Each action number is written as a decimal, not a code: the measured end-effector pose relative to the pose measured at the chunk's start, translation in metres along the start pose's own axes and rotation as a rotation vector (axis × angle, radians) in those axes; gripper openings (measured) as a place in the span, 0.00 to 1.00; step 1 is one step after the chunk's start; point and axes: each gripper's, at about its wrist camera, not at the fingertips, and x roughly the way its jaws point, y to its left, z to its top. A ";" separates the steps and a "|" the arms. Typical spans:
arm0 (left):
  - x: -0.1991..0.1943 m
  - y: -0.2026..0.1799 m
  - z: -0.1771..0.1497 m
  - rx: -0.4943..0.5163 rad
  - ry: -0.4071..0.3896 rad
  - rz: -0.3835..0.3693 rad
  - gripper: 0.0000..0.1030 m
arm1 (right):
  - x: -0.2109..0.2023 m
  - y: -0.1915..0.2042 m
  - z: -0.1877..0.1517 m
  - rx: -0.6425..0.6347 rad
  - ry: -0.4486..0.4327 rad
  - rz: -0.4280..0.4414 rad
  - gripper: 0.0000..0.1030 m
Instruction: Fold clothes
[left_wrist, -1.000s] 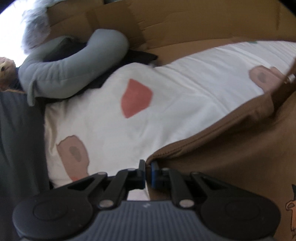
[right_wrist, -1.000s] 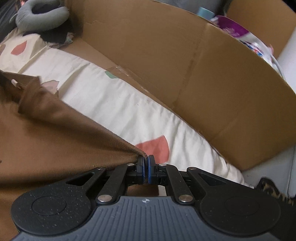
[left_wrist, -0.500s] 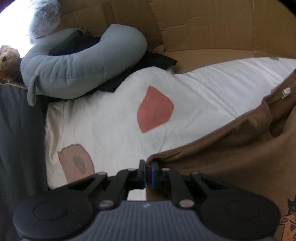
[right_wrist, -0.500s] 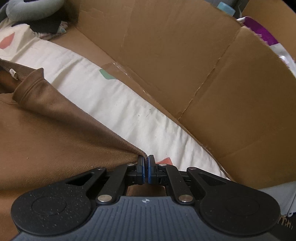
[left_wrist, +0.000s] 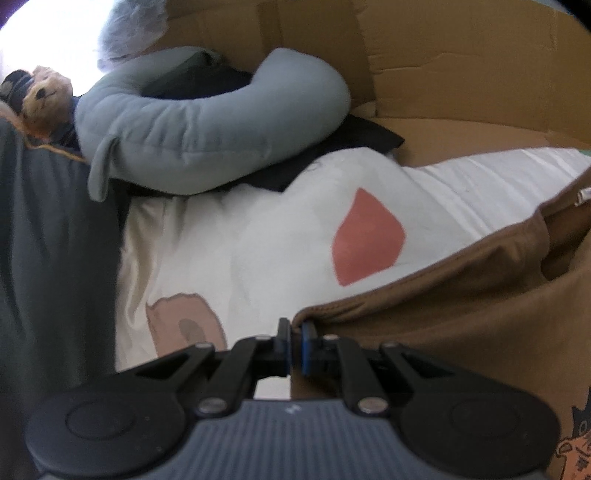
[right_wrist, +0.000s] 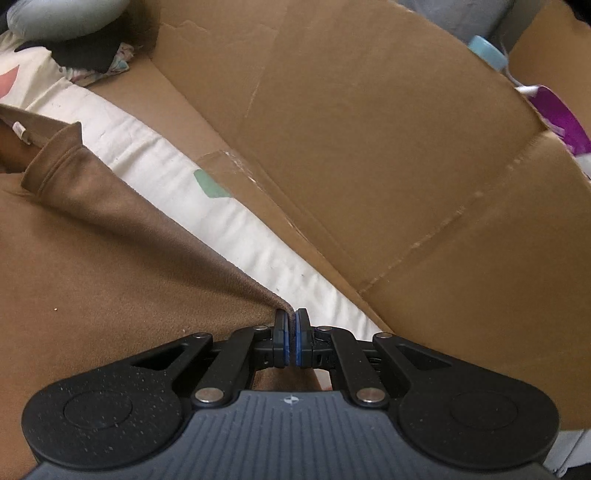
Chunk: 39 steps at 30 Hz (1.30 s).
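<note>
A brown shirt (left_wrist: 461, 314) with a cartoon print at its lower right spreads over a white patterned sheet (left_wrist: 258, 240). My left gripper (left_wrist: 294, 345) is shut on the shirt's left shoulder corner. In the right wrist view the same brown shirt (right_wrist: 110, 266) stretches left toward its collar, and my right gripper (right_wrist: 290, 341) is shut on its right shoulder corner. The cloth runs taut between the two corners. The shirt's lower part is out of view.
A grey curved pillow (left_wrist: 207, 136) lies on dark clothing at the back left, with a teddy bear (left_wrist: 40, 99) beside it. Dark grey fabric (left_wrist: 48, 258) fills the left side. A tall cardboard wall (right_wrist: 369, 147) borders the sheet on the right.
Both grippers have carried the shirt's shoulder corners farther up the sheet toward the pillow and cardboard wall. Both stay shut on the cloth.
</note>
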 end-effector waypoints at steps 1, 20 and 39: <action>0.001 0.001 -0.001 -0.004 0.001 0.005 0.06 | 0.002 0.001 0.002 0.000 0.001 0.001 0.01; 0.002 0.002 0.008 -0.043 -0.033 0.011 0.05 | 0.024 0.007 0.008 -0.029 0.009 -0.038 0.01; 0.015 -0.006 0.025 0.071 0.049 -0.027 0.24 | 0.034 0.001 0.022 -0.031 0.028 0.047 0.18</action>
